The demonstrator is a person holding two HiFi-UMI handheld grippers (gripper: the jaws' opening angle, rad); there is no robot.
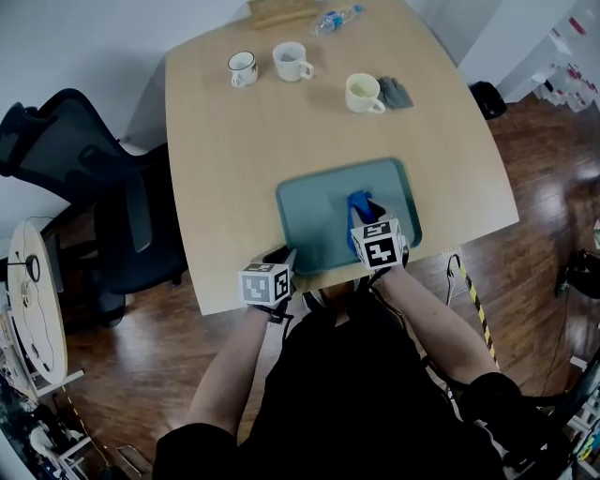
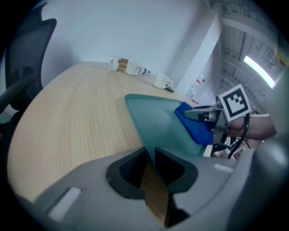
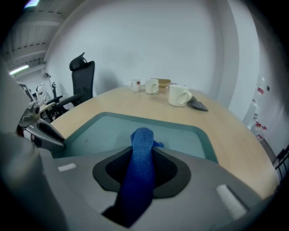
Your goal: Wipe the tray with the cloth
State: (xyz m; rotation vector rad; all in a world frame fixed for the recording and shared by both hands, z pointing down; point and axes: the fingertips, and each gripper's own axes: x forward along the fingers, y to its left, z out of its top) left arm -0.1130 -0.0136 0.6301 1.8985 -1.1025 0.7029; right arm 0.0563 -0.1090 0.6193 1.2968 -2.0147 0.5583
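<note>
A teal tray [image 1: 314, 220] lies at the near edge of the wooden table [image 1: 234, 150]. My left gripper [image 1: 284, 255] is shut on the tray's near left rim; in the left gripper view the tray's edge [image 2: 140, 119] runs straight in between the jaws. A blue cloth [image 1: 359, 201] rests on the tray's right half, with my right gripper [image 1: 364, 214] shut on it. In the right gripper view the cloth [image 3: 142, 149] sticks up out of the jaws over the tray [image 3: 99, 133]. The left gripper view also shows the cloth [image 2: 195, 127] and the right gripper [image 2: 192, 116] over the tray.
Three mugs [image 1: 242, 67] [image 1: 292, 61] [image 1: 364, 93] stand at the table's far end, with a dark grey cloth [image 1: 396, 92] beside the right one. A plastic bottle [image 1: 336, 18] lies at the far edge. A black office chair [image 1: 94, 187] stands left of the table.
</note>
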